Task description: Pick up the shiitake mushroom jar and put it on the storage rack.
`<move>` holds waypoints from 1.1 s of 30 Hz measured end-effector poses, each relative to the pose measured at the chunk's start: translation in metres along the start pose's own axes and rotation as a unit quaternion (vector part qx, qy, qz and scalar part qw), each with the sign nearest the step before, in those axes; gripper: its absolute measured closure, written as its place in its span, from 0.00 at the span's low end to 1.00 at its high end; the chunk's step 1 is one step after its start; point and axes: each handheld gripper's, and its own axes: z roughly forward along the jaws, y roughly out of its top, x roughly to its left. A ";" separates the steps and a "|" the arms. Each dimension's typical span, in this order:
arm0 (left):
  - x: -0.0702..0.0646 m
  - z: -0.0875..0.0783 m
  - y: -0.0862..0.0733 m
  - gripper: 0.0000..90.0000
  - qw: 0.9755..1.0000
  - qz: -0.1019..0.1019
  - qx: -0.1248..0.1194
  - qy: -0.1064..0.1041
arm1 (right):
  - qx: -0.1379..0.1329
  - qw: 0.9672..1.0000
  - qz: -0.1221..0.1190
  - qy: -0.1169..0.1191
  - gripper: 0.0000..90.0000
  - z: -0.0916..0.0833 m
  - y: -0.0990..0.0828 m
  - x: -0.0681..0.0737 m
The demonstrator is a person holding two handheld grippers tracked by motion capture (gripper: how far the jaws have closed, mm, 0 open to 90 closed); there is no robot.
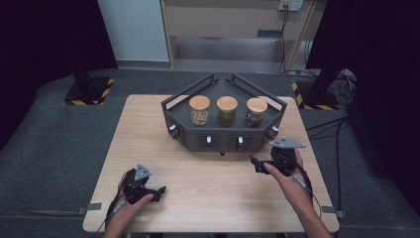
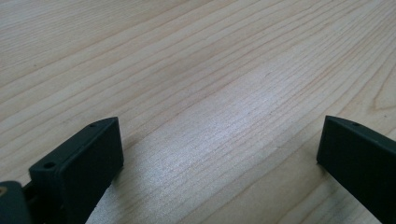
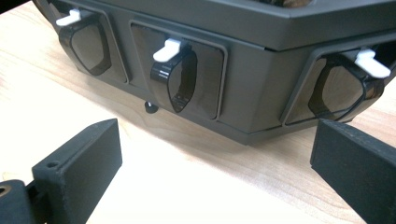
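Nearest to me, my left gripper rests low over the bare wood near the desk's front-left corner. In the left gripper view its jaws stand spread wide with nothing but wood grain between them.

Farther in, toward the right edge, my right gripper hovers just in front of the dark rack that sits at the back middle of the desk. Its jaws are also spread and hold nothing. In the right gripper view they point at the rack's front face, where a row of small drawers shows, each with a dark translucent loop handle and a white tab on top. The drawer handle straight ahead lies between the lines of my jaws but apart from them; another sits off to the right on the angled face.

I judge the step in hand is the reach for that middle handle. To do it well I would keep the jaws level, bring them in so the loop sits squarely between the pads, close on the loop itself and not the white tab, then pull straight out along the drawer's line so the rack does not slide on the wood.

On top of the rack stand three glass jars with wooden lids in a row: the left jar holds pale pieces, the middle jar something darker and greenish, and the right jar brown pieces. I cannot tell what the drawers hold.
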 end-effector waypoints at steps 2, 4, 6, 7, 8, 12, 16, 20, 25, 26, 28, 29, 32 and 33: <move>0.000 0.000 0.000 0.00 1.000 0.000 0.000 0.000 | 0.001 1.000 0.000 0.001 0.02 0.000 -0.002 0.000; 0.000 0.000 0.000 0.00 1.000 0.000 0.000 0.000 | 0.004 1.000 0.000 0.002 0.02 0.001 -0.004 0.001; 0.000 0.000 0.000 0.00 1.000 0.000 0.000 0.000 | 0.005 1.000 0.000 0.003 0.02 0.001 -0.005 0.002; 0.000 0.000 0.000 0.00 1.000 0.000 0.000 0.000 | 0.006 1.000 -0.001 0.004 0.02 0.001 -0.006 0.002; 0.000 0.000 0.000 0.00 1.000 0.000 0.000 0.000 | 0.007 1.000 -0.002 0.004 0.03 0.001 -0.007 0.002; 0.000 0.000 0.000 0.00 1.000 0.000 0.000 0.000 | 0.011 1.000 -0.003 0.006 0.03 0.001 -0.011 0.004; 0.000 0.000 0.000 0.00 1.000 0.000 0.000 0.000 | 0.013 1.000 -0.003 0.007 0.03 0.000 -0.014 0.005; 0.000 0.000 0.000 0.00 1.000 0.000 0.000 0.000 | 0.014 1.000 -0.003 0.008 0.03 0.000 -0.018 0.005; 0.000 0.000 0.000 0.00 1.000 0.000 0.000 0.000 | 0.016 1.000 -0.003 0.011 0.03 -0.001 -0.020 0.007; 0.000 0.000 0.000 0.00 1.000 0.000 0.000 0.000 | 0.016 1.000 -0.003 0.012 0.03 -0.001 -0.020 0.007; 0.000 0.000 0.000 0.00 1.000 0.000 0.000 0.000 | 0.016 1.000 -0.004 0.013 0.03 -0.001 -0.021 0.008; 0.000 0.000 0.000 0.00 1.000 0.000 0.000 0.000 | 0.017 1.000 -0.004 0.013 0.03 -0.001 -0.022 0.008; 0.000 0.000 0.000 0.00 1.000 0.000 0.000 0.000 | 0.019 1.000 -0.004 0.015 0.03 -0.001 -0.024 0.009; 0.000 0.000 0.000 0.00 1.000 0.000 0.000 0.000 | 0.020 1.000 -0.004 0.015 0.03 0.000 -0.024 0.009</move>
